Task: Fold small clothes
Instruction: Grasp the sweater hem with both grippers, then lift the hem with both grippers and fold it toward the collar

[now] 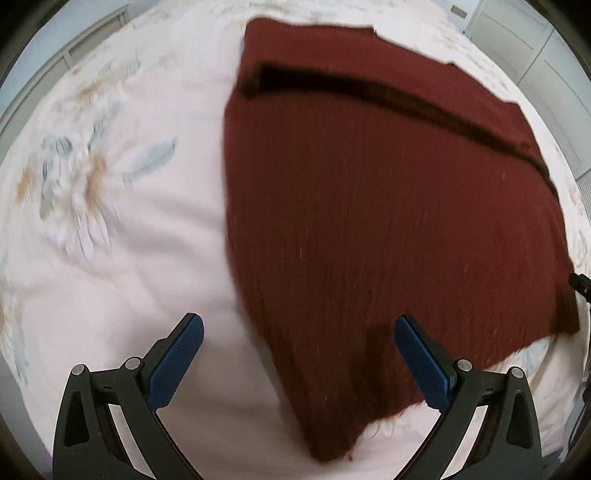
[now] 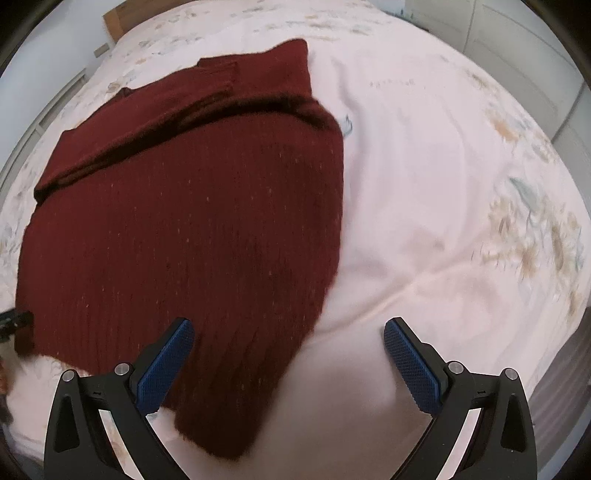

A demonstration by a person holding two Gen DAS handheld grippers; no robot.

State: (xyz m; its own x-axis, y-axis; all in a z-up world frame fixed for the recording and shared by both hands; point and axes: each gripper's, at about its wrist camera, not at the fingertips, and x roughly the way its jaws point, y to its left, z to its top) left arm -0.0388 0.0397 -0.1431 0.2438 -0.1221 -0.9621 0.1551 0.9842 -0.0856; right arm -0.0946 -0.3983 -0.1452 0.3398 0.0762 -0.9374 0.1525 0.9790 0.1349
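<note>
Behind bed [image 2: 424, 184], brown board [image 2: 116, 20], right view only

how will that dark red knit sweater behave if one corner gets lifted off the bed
The dark red knit sweater will probably drape and sag, since it lies limp on the bedsheet. Its ribbed, fuzzy surface should grip the blue pads. The folded layer may slide open.

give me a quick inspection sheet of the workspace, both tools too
surface: bed sheet, pale pink with a faint floral print, lightly creased
job's things: dark red knit garment lying flat, a fold across its far part
clutter: nothing seen
grippers: left tool open, empty, near the garment's near corner; right tool open, empty, over the near edge
cables: nothing seen clearly
surroundings: white cabinet doors beyond the bed; frames blurred
</note>
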